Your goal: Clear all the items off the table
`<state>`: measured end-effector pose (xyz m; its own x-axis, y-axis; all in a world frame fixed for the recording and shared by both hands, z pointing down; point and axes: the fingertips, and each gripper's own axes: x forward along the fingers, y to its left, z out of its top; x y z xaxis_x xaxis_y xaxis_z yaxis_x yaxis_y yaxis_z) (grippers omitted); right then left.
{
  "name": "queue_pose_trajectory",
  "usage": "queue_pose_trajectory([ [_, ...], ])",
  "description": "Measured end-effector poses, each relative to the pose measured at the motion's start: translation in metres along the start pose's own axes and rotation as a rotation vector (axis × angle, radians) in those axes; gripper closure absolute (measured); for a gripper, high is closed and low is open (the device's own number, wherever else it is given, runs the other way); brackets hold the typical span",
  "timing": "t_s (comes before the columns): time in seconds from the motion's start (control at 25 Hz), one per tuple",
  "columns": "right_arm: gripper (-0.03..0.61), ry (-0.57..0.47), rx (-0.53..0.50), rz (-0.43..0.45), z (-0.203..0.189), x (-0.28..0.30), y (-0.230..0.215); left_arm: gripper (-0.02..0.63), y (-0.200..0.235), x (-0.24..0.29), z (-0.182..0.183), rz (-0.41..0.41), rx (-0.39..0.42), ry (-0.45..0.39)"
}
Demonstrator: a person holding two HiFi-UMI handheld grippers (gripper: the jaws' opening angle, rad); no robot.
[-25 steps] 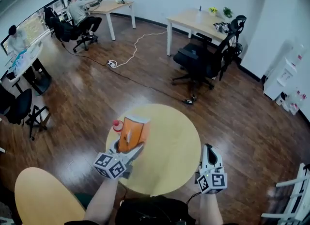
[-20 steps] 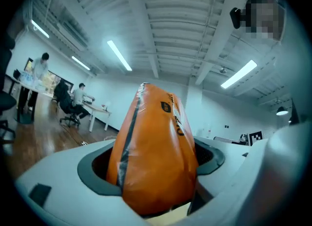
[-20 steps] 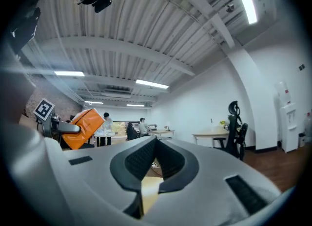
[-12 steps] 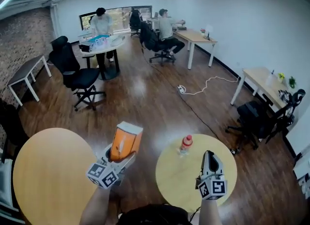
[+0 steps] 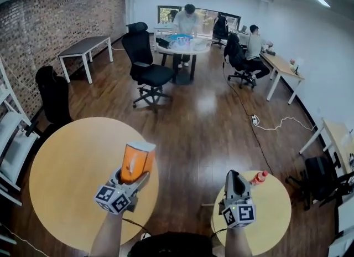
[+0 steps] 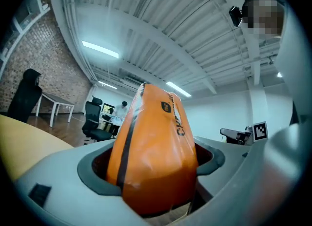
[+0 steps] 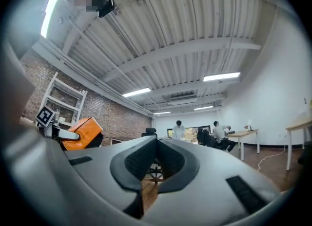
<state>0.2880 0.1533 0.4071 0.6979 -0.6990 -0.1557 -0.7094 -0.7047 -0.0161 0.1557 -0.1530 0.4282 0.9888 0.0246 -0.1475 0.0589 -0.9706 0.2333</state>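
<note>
Left gripper is hanging onto the orange pouch with its jaws spread wide around it, and we're carrying it upright over the big round table on our left. A second ago that same pouch was floating above the small round table, right next to the red-capped bottle. Now we're swung well away from there, so the pouch is officially off its table. The bottle is still standing on the small table near the far edge, at our right. Right gripper is tagging along pinched fully shut with nothing in it, hovering over the small table's left side, near the bottle but not touching it. So we're reckoning half done: the pouch is looking ready to be set down, and the bottle is still waiting.
</note>
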Motion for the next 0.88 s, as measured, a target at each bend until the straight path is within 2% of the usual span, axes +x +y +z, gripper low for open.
queue_pose_trajectory([
  [0.28, 0.575, 0.001, 0.005, 0.197, -0.006, 0.059, 0.112, 0.210, 0.080, -0.105, 0.034, 0.191, 0.024, -0.059],
  [0.52, 0.574, 0.011, 0.017, 0.442, -0.022, 0.099, 0.243, 0.210, 0.153, -0.226, 0.059, 0.437, 0.047, -0.123],
  [0.68, 0.575, 0.038, 0.021, 0.570, -0.038, 0.115, 0.308, 0.210, 0.176, -0.298, 0.060, 0.590, 0.047, -0.161],
  [0.88, 0.575, 0.104, 0.025, 0.708, -0.062, 0.118, 0.381, 0.210, 0.193, -0.381, 0.050, 0.771, 0.032, -0.155],
])
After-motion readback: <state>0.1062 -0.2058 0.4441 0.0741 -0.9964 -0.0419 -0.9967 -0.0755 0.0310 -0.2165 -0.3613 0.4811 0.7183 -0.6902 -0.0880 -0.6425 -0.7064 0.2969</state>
